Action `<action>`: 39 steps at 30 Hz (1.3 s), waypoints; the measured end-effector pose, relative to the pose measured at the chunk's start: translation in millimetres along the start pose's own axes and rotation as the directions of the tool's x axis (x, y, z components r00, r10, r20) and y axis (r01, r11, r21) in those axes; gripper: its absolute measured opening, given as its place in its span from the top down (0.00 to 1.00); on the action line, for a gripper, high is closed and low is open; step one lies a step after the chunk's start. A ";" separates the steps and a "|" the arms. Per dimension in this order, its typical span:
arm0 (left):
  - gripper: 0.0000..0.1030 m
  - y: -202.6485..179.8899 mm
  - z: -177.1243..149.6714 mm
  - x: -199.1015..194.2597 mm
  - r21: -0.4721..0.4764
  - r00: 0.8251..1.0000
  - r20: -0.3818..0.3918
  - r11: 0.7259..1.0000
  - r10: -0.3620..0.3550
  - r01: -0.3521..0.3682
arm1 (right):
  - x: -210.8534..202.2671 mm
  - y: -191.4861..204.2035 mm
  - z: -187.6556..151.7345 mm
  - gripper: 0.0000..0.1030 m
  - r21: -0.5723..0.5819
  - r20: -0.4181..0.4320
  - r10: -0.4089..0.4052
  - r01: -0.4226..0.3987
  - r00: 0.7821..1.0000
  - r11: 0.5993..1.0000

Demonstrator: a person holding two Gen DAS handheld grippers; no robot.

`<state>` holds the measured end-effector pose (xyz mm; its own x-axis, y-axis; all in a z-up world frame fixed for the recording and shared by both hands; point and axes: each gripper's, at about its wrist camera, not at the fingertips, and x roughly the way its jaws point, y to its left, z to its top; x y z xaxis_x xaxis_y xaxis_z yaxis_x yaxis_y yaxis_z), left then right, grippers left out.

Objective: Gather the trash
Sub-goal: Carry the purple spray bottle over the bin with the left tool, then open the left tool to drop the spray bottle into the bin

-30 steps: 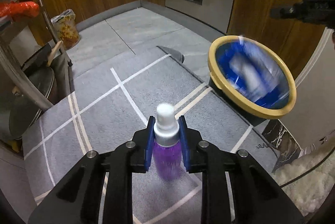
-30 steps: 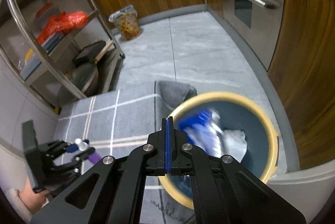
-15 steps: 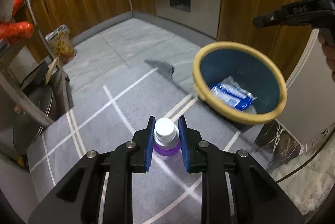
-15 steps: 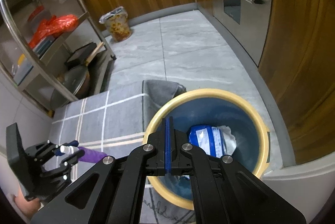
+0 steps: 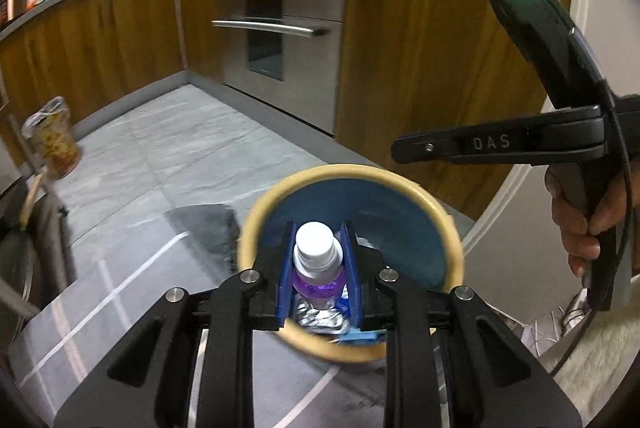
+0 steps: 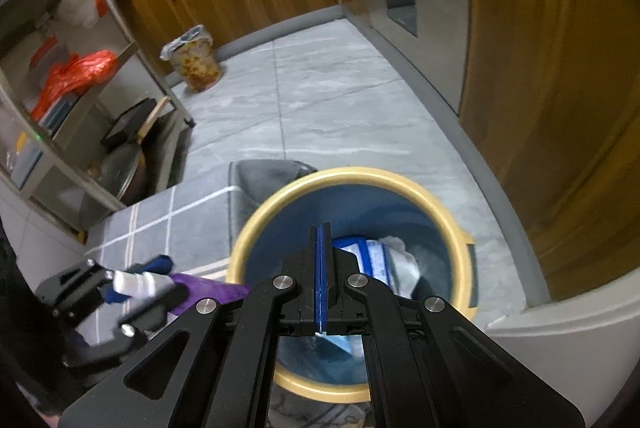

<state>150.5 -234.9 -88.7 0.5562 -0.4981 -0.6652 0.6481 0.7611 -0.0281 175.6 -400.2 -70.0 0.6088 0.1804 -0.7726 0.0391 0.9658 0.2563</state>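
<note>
Now | left gripper (image 5: 319, 260) jaws pinching purple bottle (image 5: 319, 274) over bin (image 5: 448, 228) | right gripper (image 6: 322, 260) jaws pressed together

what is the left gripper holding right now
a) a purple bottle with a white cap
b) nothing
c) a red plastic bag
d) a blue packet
a: the left gripper is shut on the purple bottle, white cap up, in front of the open bin; the blue packet already lies inside the bin.
</note>
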 end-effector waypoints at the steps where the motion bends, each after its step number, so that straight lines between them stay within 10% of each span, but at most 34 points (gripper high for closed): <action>1: 0.79 -4.4 0.9 7.6 0.005 1.000 -0.013 1.000 -0.005 0.005 | -0.1 -3.3 -0.1 0.99 0.006 0.000 -0.003 0.003 1.000 1.000; 21: 0.66 -9.0 -18.9 79.5 -0.052 0.981 -0.193 0.998 0.019 -0.030 | 8.1 -23.3 1.0 0.99 0.060 -0.028 0.000 0.001 1.000 0.998; 39: 0.62 -0.1 -22.8 -35.1 -0.050 0.986 -0.143 0.995 0.081 -0.089 | -25.3 9.3 -39.9 0.99 0.012 -0.045 0.008 -0.007 0.999 1.000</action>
<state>119.0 -208.0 -82.3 0.5270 -0.3699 -0.7651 0.5687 0.8225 -0.0060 129.0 -388.3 -71.3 0.5727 0.1963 -0.7959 0.0444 0.9620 0.2693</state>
